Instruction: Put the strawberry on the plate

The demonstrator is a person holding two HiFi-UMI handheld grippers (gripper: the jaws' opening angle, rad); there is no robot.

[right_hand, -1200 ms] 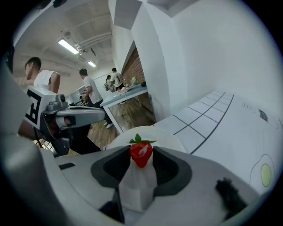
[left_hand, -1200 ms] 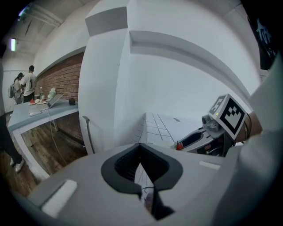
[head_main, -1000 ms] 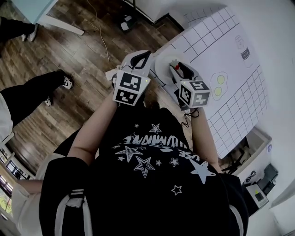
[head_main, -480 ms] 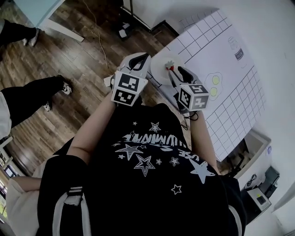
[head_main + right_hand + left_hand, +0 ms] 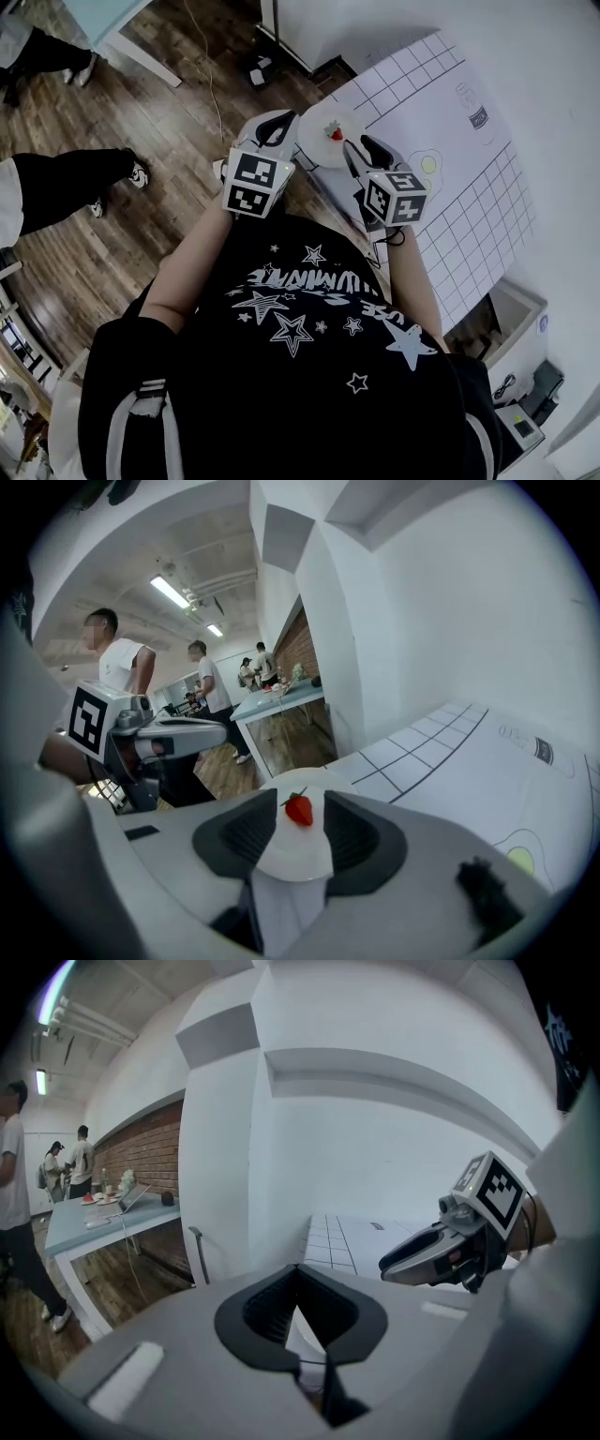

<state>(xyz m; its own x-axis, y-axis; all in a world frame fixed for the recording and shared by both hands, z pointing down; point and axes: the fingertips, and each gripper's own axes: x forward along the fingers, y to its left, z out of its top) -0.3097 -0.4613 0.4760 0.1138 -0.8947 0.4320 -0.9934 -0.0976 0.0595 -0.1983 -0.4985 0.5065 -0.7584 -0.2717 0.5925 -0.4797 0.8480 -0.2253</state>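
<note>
Nearest the camera, low in the left gripper view, the left gripper has its dark pads pressed together at the tips. Only a thin slit shows beneath them and nothing is between them. It hangs at the left of the plate in the head view, with no part in the work. In the middle of the right gripper view, the right gripper has its jaws spread wide and grips nothing. Through the gap, just past the tips, the strawberry lies on the plate with its leaf up, clear of both pads. The plate is white and sits at the near corner of the gridded mat, which runs off to the upper right. Beyond it, people stand at a far table. I judge the placing done and the step in hand to be the pull-away. To do it well, keep the right jaws as wide as they are and draw straight back along their own line. Lift a little first, so the lower edges do not catch the plate's rim and drag it toward the mat's edge. Do not swing sideways, as either pad could nudge the berry, which looks ready to roll. Keep the left gripper out at the side.
</note>
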